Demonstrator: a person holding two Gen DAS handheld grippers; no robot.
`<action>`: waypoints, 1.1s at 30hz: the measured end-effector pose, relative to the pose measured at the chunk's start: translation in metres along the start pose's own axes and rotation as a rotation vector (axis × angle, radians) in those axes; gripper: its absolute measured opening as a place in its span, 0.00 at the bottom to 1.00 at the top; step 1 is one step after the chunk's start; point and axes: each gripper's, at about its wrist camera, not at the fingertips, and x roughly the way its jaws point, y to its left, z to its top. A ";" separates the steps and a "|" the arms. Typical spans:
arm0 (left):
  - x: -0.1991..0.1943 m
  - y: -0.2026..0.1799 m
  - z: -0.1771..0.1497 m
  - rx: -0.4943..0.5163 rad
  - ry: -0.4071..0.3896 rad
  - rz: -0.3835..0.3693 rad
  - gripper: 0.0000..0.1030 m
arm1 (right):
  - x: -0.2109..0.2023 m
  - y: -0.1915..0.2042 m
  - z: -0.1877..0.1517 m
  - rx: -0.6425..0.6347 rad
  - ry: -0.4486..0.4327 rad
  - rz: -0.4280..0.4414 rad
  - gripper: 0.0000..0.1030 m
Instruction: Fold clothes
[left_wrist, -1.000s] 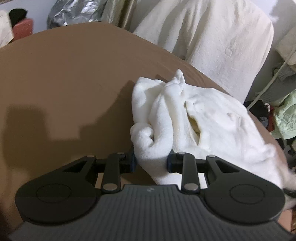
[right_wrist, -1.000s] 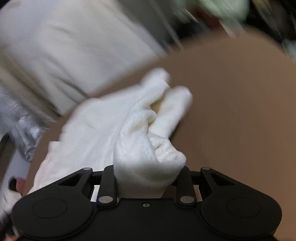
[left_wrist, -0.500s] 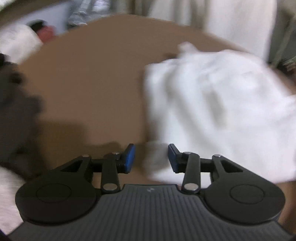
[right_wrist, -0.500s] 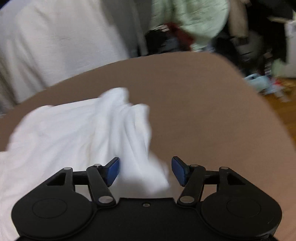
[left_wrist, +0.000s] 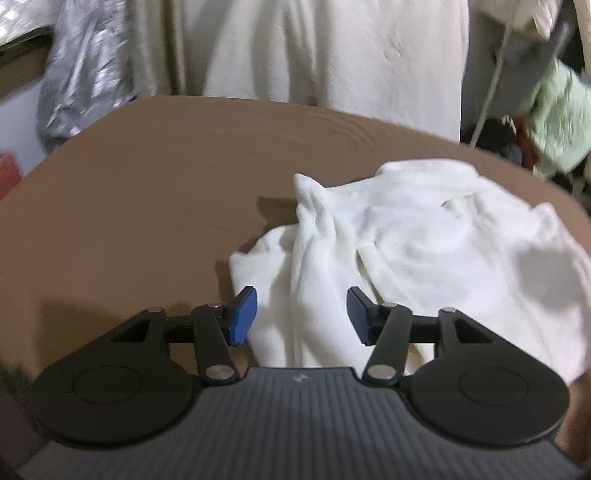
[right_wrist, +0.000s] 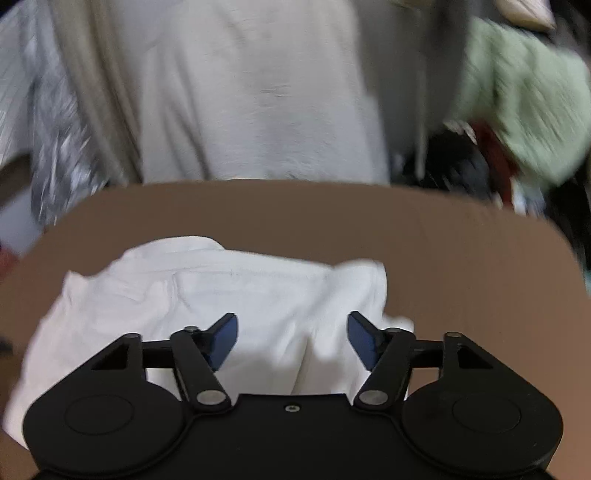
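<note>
- White garment (left_wrist: 406, 251) now dropped in a rumpled heap on the brown table (left_wrist: 147, 184), toward its near right part.
- Left gripper (left_wrist: 301, 314): let go a second ago, jaws opening, pads clear of the cloth below.
- Right gripper (right_wrist: 291, 338): likewise released, spreading wide above the garment.
- Probably a regrasp needed before any fold.

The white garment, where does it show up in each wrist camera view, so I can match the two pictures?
Left wrist: white garment lies centre to right on the brown table, reaching the open left gripper.
Right wrist: it lies lower left to centre, behind the open right gripper.
Shared landmark: the cream cloth hanging beyond the table.
</note>
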 end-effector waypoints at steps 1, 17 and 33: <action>0.010 0.000 0.001 -0.005 0.003 -0.016 0.58 | 0.009 -0.003 0.004 -0.023 -0.005 -0.010 0.78; 0.076 0.005 -0.016 -0.037 -0.006 -0.052 0.66 | 0.124 -0.040 -0.019 0.062 0.076 -0.066 0.74; 0.022 0.003 -0.021 -0.055 -0.138 0.077 0.08 | 0.098 -0.012 -0.002 -0.085 -0.215 -0.129 0.09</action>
